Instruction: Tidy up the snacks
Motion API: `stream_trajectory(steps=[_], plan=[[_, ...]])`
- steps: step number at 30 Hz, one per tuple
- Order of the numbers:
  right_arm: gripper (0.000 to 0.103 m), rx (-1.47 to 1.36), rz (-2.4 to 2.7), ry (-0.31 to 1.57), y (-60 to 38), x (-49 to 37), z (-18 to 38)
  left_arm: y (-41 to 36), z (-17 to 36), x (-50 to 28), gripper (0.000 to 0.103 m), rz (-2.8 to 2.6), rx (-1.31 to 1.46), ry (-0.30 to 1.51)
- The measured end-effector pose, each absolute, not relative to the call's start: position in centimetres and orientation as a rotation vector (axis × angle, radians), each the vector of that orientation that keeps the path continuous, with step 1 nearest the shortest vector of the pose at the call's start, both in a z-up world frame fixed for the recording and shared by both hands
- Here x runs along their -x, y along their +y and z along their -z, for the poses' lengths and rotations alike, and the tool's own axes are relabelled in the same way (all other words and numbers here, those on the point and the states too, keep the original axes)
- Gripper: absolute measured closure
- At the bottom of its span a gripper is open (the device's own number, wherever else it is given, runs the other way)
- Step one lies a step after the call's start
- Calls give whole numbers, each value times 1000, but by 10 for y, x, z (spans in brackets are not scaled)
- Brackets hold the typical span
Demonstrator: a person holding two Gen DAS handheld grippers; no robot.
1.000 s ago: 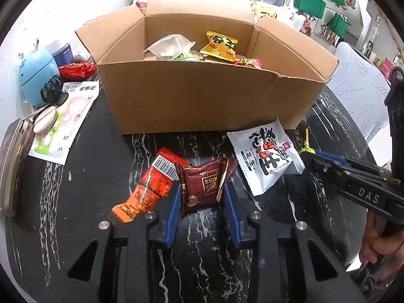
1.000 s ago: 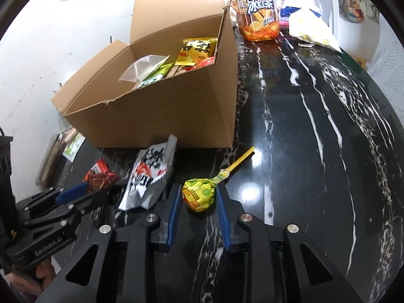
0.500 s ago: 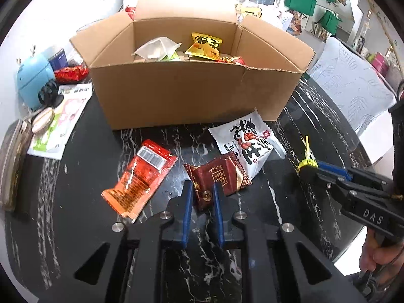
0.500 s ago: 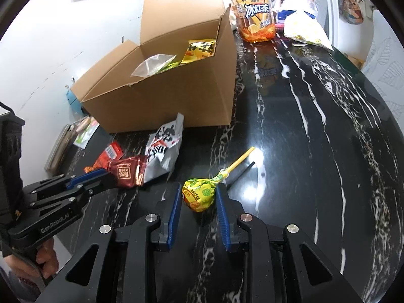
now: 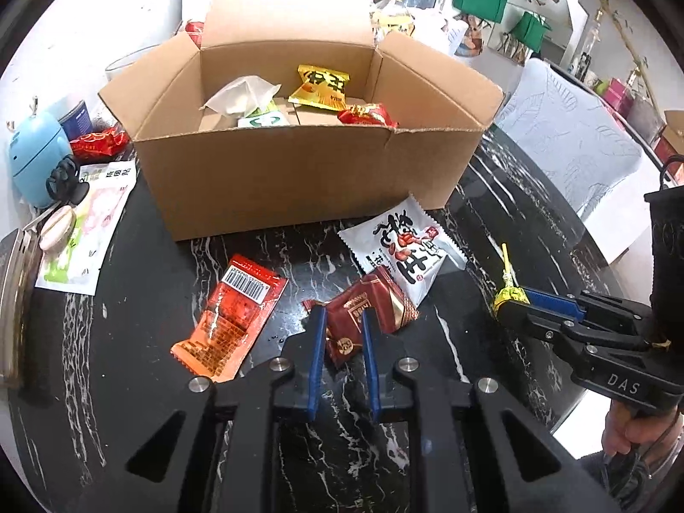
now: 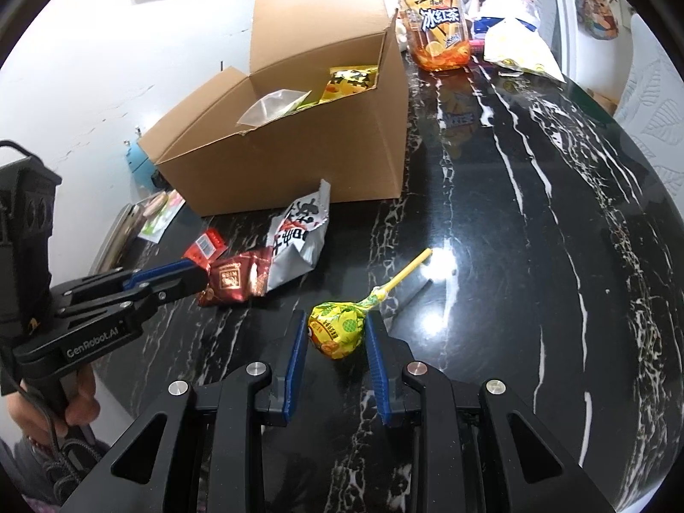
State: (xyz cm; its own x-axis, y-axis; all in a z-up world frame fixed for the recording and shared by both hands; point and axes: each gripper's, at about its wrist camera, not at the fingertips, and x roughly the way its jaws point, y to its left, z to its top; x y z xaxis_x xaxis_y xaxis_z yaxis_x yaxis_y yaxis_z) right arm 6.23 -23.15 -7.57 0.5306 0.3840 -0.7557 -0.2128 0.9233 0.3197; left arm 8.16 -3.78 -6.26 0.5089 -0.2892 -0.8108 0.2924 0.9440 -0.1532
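Observation:
My left gripper (image 5: 344,325) is shut on a dark red chocolate packet (image 5: 372,308), whose far end rests against a white peanut packet (image 5: 402,243) on the black marble table (image 5: 128,299). An orange-red packet (image 5: 233,316) lies just left of my fingers. Behind them stands an open cardboard box (image 5: 299,179) with several snacks inside. My right gripper (image 6: 334,320) is shut on the head of a yellow lollipop (image 6: 337,335); its stick points away to the right, just above the table. Each gripper also shows in the other's view: right gripper (image 5: 508,303), left gripper (image 6: 201,278).
A blue round gadget (image 5: 36,158), a pink-green sachet (image 5: 89,231) and a flat metal case (image 5: 13,299) lie left of the box. An iced-tea bottle (image 6: 440,30) and a white-yellow bag (image 6: 517,49) stand behind it. The table's curved edge runs along the right, beside a white chair (image 5: 568,141).
My left gripper closed on the dark red packet and pulled it back a little. My right gripper drew away from the box with the lollipop still held.

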Motion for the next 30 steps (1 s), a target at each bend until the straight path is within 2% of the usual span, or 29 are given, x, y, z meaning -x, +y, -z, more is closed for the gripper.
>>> stream_trajectory(steps=[13, 15, 16, 17, 18, 19, 30], plan=[[76, -194, -374, 955, -232, -63, 76, -44, 63, -94, 85, 377, -102, 972], [76, -195, -373, 955, -231, -63, 76, -45, 63, -97, 79, 382, -108, 974], [76, -196, -374, 955, -232, -63, 76, -46, 63, -98, 68, 389, -113, 972], [76, -196, -374, 955, -232, -63, 76, -47, 63, -99, 50, 398, -119, 969], [76, -197, -374, 954, -232, -63, 76, -47, 63, -98, 39, 409, -124, 965], [76, -199, -374, 954, -232, -63, 75, -48, 63, -97, 23, 422, -126, 960], [76, -200, -371, 971, -231, -65, 79, -62, 81, -106, 22, 552, -233, 988]])
